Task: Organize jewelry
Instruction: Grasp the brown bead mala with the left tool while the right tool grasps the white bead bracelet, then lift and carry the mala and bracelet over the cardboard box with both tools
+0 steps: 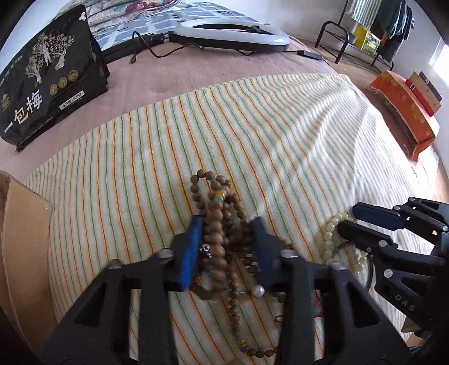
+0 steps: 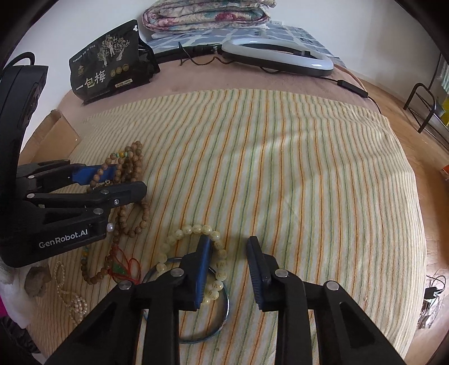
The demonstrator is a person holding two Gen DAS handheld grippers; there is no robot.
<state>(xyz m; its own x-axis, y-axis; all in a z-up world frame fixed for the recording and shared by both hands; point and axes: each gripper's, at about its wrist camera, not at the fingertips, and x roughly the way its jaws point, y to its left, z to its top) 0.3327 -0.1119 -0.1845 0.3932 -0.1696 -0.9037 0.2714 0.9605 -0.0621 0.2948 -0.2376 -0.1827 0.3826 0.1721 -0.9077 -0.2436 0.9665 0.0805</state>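
A pile of brown wooden bead strands [image 1: 217,221] lies on the striped towel [image 1: 252,134]. My left gripper [image 1: 227,224] straddles the pile, fingers partly closed around the beads; it also shows in the right wrist view [image 2: 123,179]. A cream bead bracelet [image 2: 193,230] and a thin blue-grey bangle [image 2: 224,314] lie under my right gripper [image 2: 228,247], which is open and empty, its left finger [image 2: 203,261] over the bracelet. A white pearl [image 1: 258,290], a red cord with a green pendant [image 2: 120,269] and a pearl strand [image 2: 70,297] lie nearby.
A cardboard box flap [image 1: 19,238] is at the left. A black snack bag [image 1: 47,75], a ring light [image 1: 233,33] with cable and folded quilts [image 2: 207,14] are at the far side. An orange cloth-covered box [image 1: 404,112] is off the bed's right.
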